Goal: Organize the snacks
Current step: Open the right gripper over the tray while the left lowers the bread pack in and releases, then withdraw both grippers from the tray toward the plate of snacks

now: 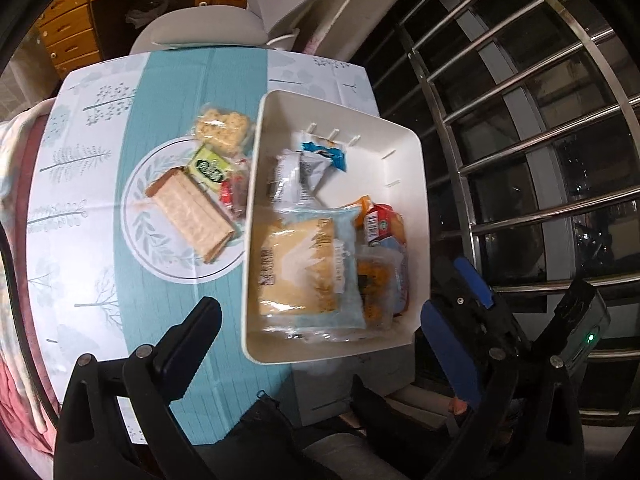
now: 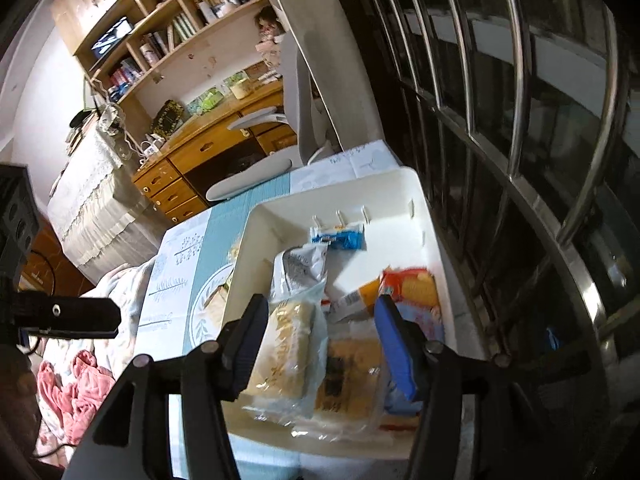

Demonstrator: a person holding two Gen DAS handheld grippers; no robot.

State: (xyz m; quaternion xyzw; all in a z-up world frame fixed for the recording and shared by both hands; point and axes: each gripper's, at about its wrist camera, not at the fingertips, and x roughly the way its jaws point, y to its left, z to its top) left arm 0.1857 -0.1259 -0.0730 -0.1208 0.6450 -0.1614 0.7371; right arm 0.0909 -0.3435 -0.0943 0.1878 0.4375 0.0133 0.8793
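Observation:
A white bin (image 1: 404,136) (image 2: 400,216) on the table holds several packets. Among them are a pale-blue biscuit pack (image 1: 304,264) (image 2: 288,344), a grey sachet (image 1: 288,176) and a red-orange pack (image 1: 384,220). Left of the bin, a plate (image 1: 144,236) carries a cracker stack (image 1: 192,212), a green packet (image 1: 208,168) and red sweets (image 1: 228,196). A clear cracker bag (image 1: 222,128) lies just beyond the plate. My left gripper (image 1: 320,312) is open wide over the bin's near edge and holds nothing. My right gripper (image 2: 320,308) is open above the biscuit pack, its pads off it.
Steel window bars (image 1: 520,140) run close along the bin's right side. A grey chair (image 1: 200,28) stands behind the table, with a wooden desk (image 2: 180,176) further back. The patterned tablecloth (image 1: 80,160) shows bare left of the plate. Pink cloth (image 2: 80,384) lies on a bed.

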